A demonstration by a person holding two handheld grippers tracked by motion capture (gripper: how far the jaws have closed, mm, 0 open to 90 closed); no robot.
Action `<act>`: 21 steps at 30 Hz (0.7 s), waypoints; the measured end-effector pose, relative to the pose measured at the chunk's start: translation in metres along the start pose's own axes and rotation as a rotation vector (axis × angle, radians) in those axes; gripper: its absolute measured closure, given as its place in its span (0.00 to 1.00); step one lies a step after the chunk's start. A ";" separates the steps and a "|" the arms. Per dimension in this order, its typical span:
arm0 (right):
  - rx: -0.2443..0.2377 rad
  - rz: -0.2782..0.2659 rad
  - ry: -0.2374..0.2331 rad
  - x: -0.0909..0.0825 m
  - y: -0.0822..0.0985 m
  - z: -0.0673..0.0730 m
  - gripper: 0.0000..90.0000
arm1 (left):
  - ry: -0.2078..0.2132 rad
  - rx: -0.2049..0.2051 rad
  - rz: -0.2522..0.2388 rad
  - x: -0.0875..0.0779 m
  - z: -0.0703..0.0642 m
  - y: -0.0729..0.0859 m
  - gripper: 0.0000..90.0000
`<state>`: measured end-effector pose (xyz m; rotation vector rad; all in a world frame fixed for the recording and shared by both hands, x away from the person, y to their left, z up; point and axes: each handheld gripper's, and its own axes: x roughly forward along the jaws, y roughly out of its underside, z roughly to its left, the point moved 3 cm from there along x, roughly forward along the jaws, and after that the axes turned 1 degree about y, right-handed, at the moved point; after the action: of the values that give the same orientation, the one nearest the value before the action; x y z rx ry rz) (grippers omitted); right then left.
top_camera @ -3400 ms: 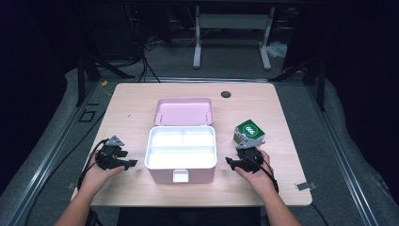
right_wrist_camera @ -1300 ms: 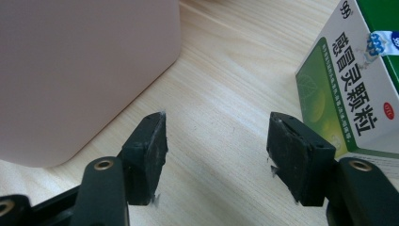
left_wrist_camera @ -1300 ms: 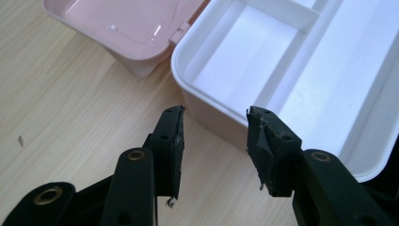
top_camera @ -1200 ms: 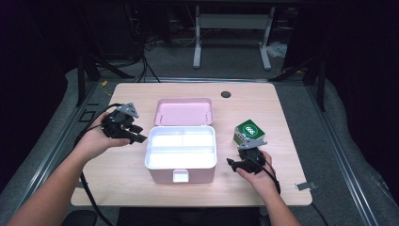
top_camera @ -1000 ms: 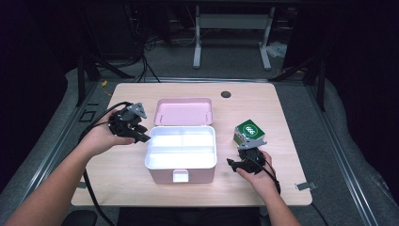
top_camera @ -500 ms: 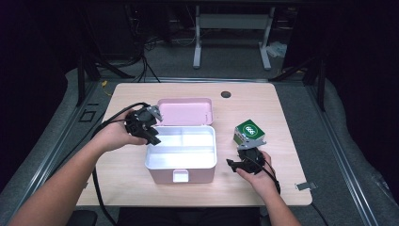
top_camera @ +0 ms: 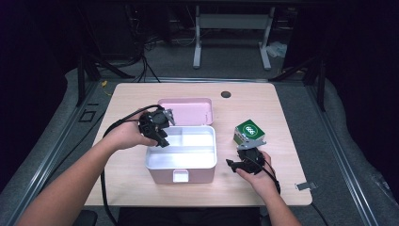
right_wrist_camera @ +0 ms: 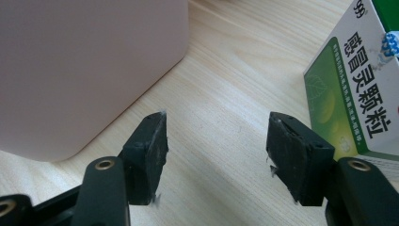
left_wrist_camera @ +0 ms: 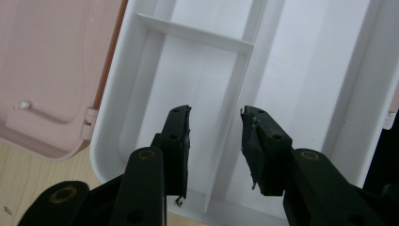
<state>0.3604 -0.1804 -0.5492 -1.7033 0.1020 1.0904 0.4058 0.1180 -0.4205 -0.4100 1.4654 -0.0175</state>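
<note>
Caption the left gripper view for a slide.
Open left gripper poised above the empty white divided tray of the pink box.

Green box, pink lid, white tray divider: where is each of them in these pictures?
Green box (top_camera: 249, 130), high view, on its top face.
Pink lid (top_camera: 187, 110), high view, on its inner face.
Divider (left_wrist_camera: 229, 127), left gripper view, on the long ridge between compartments.

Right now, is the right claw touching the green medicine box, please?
Apart: the right gripper view shows bare table between the open right claw and the green medicine box.
</note>
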 end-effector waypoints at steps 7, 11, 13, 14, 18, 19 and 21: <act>-0.003 0.001 0.000 0.000 0.000 0.000 0.43 | 0.010 0.024 0.027 0.007 -0.001 -0.008 0.72; -0.001 0.001 -0.001 0.000 0.000 0.000 0.43 | 0.018 0.031 0.035 0.011 -0.002 -0.012 0.73; -0.002 0.001 -0.002 0.000 0.000 0.000 0.43 | 0.022 0.040 0.044 0.014 -0.003 -0.016 0.73; -0.003 0.001 -0.002 0.000 0.000 0.000 0.43 | 0.022 0.039 0.045 0.015 -0.004 -0.017 0.73; -0.006 -0.001 -0.011 0.000 0.000 0.001 0.43 | 0.032 0.049 0.056 0.019 -0.005 -0.021 0.74; -0.006 -0.001 -0.011 0.000 0.000 0.001 0.43 | 0.034 0.054 0.063 0.019 -0.005 -0.021 0.75; -0.007 -0.001 -0.011 0.000 0.000 0.001 0.43 | 0.037 0.054 0.064 0.020 -0.006 -0.023 0.77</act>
<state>0.3596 -0.1793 -0.5493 -1.7029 0.0906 1.1006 0.4082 0.0903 -0.4340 -0.3198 1.5106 -0.0134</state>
